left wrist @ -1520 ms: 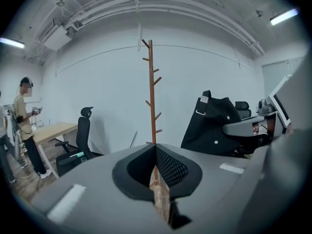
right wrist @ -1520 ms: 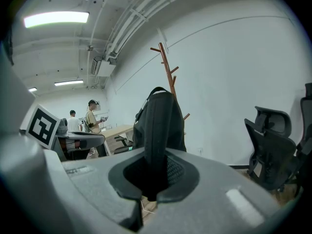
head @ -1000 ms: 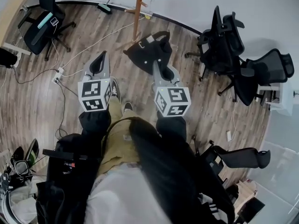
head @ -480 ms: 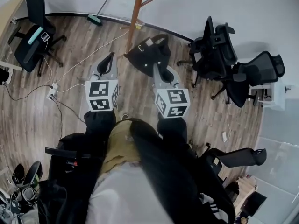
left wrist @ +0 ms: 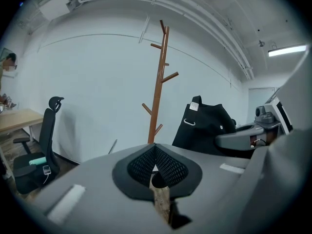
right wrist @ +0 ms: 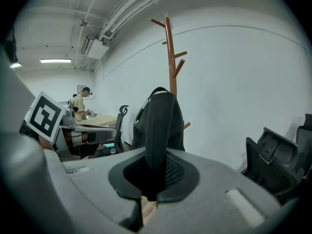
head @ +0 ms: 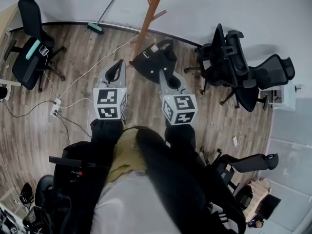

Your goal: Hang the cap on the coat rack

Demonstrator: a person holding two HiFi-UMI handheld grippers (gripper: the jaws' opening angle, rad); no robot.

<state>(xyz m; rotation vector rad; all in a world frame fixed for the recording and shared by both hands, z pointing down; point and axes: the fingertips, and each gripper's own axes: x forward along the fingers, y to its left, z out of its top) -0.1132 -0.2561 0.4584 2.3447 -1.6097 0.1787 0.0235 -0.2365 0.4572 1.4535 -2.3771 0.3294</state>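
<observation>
My right gripper (head: 162,74) is shut on the brim of a black cap (head: 154,60) and holds it upright in front of me. In the right gripper view the cap (right wrist: 159,122) rises out of the jaws and covers the lower part of the brown wooden coat rack (right wrist: 170,52). The rack's pole (head: 151,12) stands just beyond the cap, near the wall. Left of the cap, my left gripper (head: 118,65) is shut with nothing in it. Past its meeting pads (left wrist: 165,165), the left gripper view shows the rack (left wrist: 159,87) with the cap (left wrist: 204,126) to its right.
Black office chairs (head: 229,57) cluster at the right and another chair (head: 30,43) stands at the far left. A broom (head: 100,21) leans at the wall left of the rack. Cables and a power strip (head: 56,106) lie on the wood floor. A person (right wrist: 80,104) works at a distant desk.
Both grippers have moved forward toward the coat rack, and more of its pole shows at the top of the head view. The cap stays in the right gripper.
</observation>
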